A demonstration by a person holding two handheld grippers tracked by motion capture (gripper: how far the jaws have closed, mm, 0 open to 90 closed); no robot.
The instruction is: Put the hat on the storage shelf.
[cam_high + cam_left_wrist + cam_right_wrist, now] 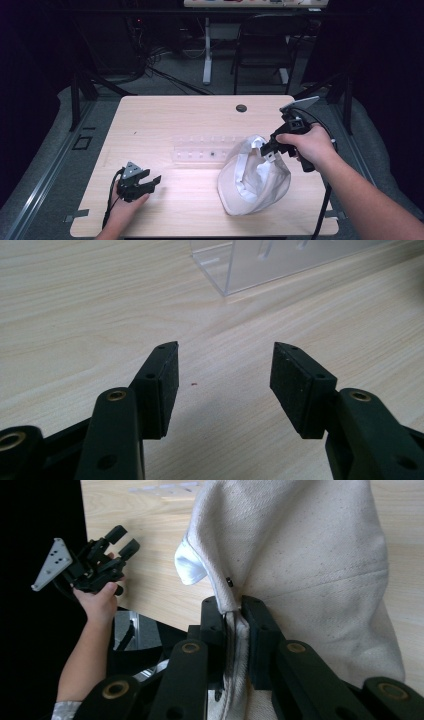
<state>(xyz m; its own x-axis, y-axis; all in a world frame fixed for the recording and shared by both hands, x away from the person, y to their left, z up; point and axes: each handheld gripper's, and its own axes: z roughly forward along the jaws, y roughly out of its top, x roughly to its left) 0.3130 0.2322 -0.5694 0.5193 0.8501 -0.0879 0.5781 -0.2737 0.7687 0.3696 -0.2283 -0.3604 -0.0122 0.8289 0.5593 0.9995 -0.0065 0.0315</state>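
Right gripper point(234, 611) pinching cap point(255, 175) rim, left gripper point(225, 385) spread over bare table point(165, 115) front-left.

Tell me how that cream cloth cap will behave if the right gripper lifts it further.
The cap is probably floppy: its fabric creases and folds where the right gripper pinches its edge. It looks light, thin cloth with a white lining. It will likely sag and swing from that one pinch point, though the grip on the bunched fabric seems secure.
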